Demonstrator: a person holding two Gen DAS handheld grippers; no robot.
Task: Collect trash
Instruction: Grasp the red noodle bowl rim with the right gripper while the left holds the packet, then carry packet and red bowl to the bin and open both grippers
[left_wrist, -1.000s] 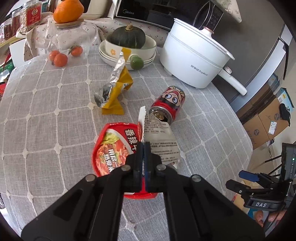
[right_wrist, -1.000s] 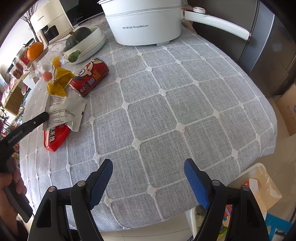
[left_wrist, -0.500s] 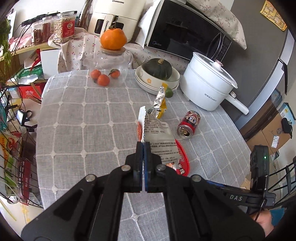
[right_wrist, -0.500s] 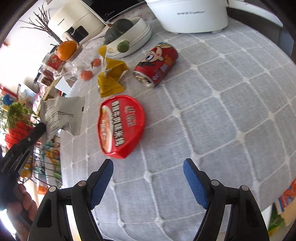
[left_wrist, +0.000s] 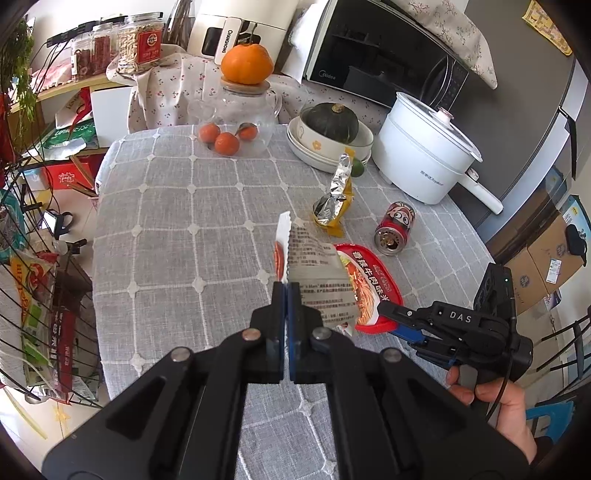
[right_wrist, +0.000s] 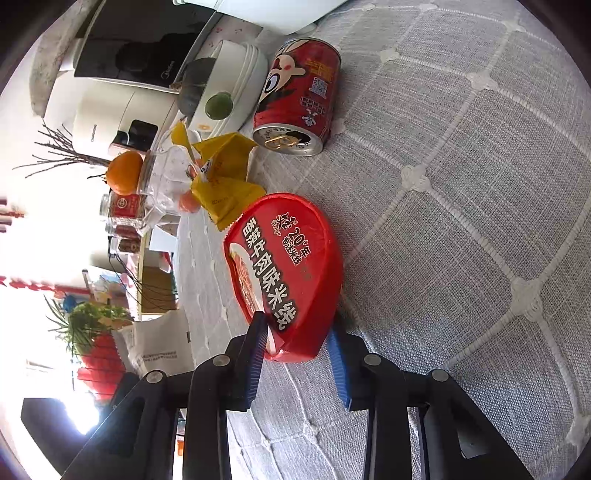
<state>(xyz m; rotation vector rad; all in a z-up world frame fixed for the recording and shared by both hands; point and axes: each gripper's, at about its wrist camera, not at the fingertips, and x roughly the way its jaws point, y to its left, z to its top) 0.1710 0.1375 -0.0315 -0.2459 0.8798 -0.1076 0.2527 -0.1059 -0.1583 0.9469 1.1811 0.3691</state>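
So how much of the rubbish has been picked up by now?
One piece is up: the left tool is shut on the wrapper, lifted off the table. In hand: the right tool straddles the red lid, not visibly clamped. Left on the cloth: the can and yellow packet.

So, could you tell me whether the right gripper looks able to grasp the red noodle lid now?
Probably yes: the right gripper is open with a finger on either side of the lid's near edge.
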